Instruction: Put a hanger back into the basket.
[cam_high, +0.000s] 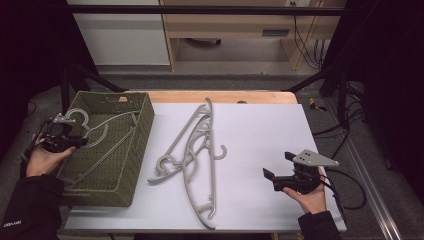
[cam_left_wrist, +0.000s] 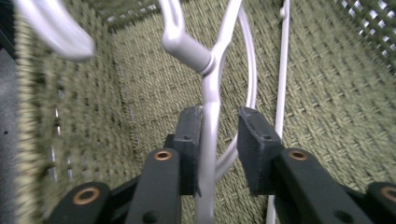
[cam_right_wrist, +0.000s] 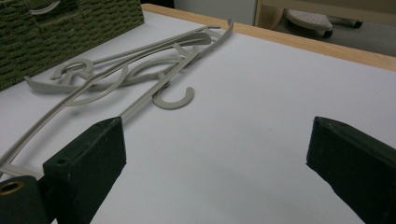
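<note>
1 grey hanger (cam_high: 102, 142) already lies in the green woven basket (cam_high: 131, 165) at the table's left. The left gripper (cam_left_wrist: 219, 123) is over it there, jaws parted around the hanger's neck with a gap on one side — seemingly letting go. 2 hangers (cam_high: 192, 150) remain on the white table (cam_high: 260, 135). The right gripper (cam_high: 280, 167) waits beside them, jaws wide open and empty.
</note>
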